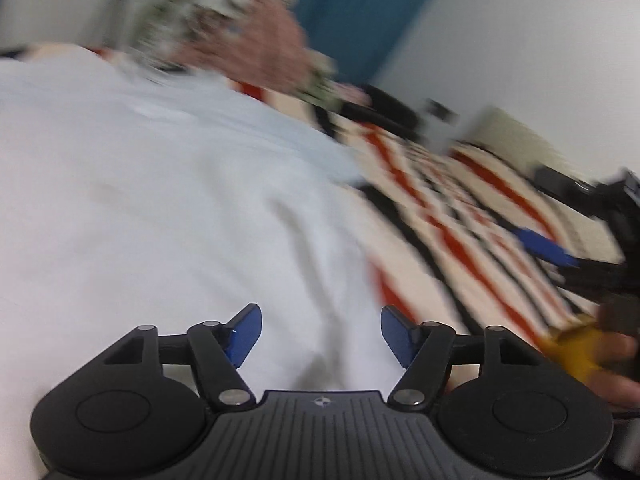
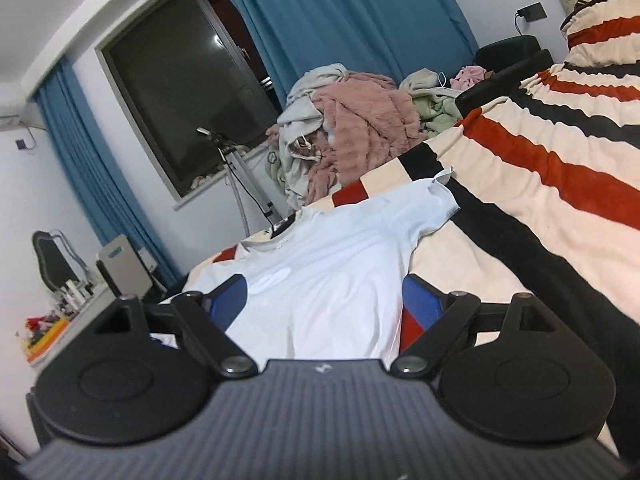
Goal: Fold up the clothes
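Clearly, the white T-shirt (image 2: 328,276) lies flat on the striped bed (image 2: 560,216), its long axis running straight ahead from the right gripper (image 2: 324,300), collar far. Both the right and left gripper (image 1: 321,334) gape wide, holding nothing, each at the shirt's near hem.

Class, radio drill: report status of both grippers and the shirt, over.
Left gripper open, empty, over white T-shirt. Right gripper open, empty. Shirt flat, unfolded on striped blanket. Nothing on it.
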